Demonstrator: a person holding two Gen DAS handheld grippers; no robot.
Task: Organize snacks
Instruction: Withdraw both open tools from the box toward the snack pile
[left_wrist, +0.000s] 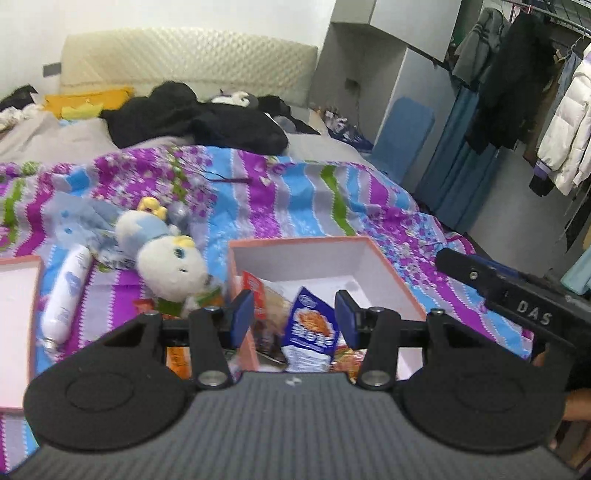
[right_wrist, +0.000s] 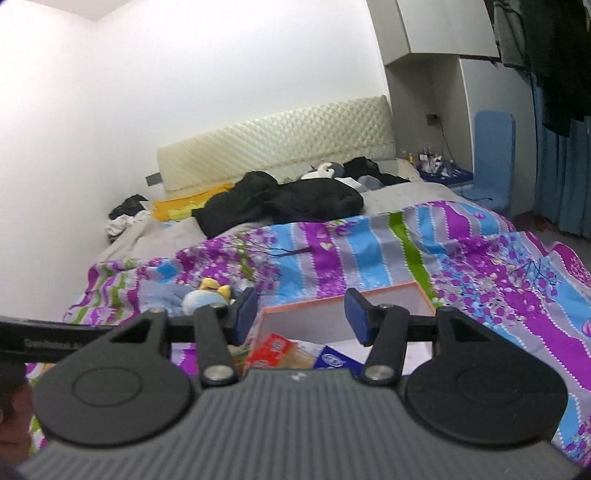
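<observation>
Your right gripper (right_wrist: 300, 315) jaws apart, nothing between them, pink-rimmed box (right_wrist: 334, 301) on striped quilt (right_wrist: 480, 266) ahead, red packet (right_wrist: 271, 350) and blue packet (right_wrist: 334, 360) inside, plush toy (right_wrist: 207, 295) left.

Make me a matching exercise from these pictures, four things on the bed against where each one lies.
Things:
1. blue-and-white snack packet
2. white plush doll with blue hood
3. white cylindrical bottle
4. black jacket

Places:
A. near the cream headboard
B. inside the open pink cardboard box
C. left of the doll
D. just left of the box

Pairs: 1-B, 2-D, 3-C, 4-A
</observation>
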